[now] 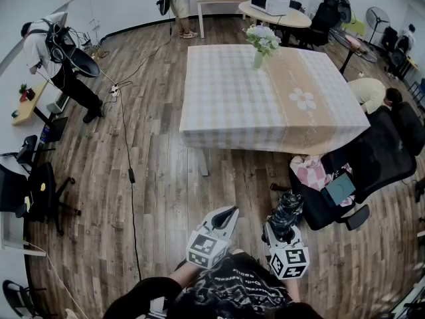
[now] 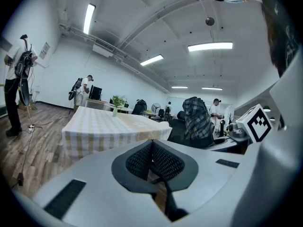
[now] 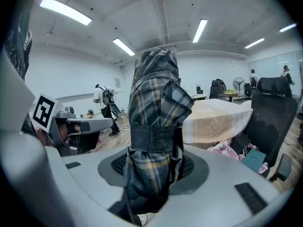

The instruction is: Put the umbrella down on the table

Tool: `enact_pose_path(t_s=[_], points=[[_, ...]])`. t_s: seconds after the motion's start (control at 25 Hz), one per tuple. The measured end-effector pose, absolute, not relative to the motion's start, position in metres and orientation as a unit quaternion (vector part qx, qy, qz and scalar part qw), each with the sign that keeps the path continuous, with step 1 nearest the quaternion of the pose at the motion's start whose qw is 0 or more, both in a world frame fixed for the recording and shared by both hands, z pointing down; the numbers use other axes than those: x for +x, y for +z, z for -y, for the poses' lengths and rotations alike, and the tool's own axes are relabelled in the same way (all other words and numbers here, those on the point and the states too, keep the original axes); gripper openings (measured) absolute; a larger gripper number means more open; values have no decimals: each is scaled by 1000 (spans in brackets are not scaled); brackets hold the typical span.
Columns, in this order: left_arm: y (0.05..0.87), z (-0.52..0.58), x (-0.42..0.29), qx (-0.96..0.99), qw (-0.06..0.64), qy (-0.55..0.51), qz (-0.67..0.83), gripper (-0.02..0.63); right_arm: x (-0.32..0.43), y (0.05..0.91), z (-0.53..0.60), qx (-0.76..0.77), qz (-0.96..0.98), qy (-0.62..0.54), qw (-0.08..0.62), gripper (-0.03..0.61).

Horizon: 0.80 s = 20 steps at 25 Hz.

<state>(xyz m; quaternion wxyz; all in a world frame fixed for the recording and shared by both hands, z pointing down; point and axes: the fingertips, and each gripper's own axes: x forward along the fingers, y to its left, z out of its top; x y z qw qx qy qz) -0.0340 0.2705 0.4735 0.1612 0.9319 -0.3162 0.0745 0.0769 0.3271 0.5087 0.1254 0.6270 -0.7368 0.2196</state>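
My right gripper (image 1: 284, 223) is shut on a folded plaid umbrella (image 1: 287, 210), whose dark checked cloth, bound by a strap, sticks out past the jaws. In the right gripper view the umbrella (image 3: 154, 126) fills the middle, clamped between the pads of that gripper (image 3: 152, 167). Just left of it my left gripper (image 1: 226, 216) is held shut with nothing in it; its dark pads (image 2: 137, 161) meet in the left gripper view, where the gripper (image 2: 152, 161) points toward the table. The table (image 1: 232, 105), under a checked cloth with a beige runner, stands well ahead across the wooden floor.
A vase of flowers (image 1: 261, 42) stands near the table's far edge. A black office chair (image 1: 372, 161) with a pink checked cloth (image 1: 311, 171) is at the right, and a person (image 1: 375, 95) sits beyond it. Another person (image 1: 56, 52) stands far left; cables cross the floor.
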Motion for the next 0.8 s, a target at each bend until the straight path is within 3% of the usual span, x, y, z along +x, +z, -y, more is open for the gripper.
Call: enact_pose_path(t_s=[0.56, 0.8], points=[[467, -278, -67, 926, 142, 55, 346, 20, 50, 510, -337, 620, 744, 213, 127, 187], [468, -269, -84, 928, 143, 51, 340, 20, 36, 505, -330, 625, 743, 226, 77, 192]])
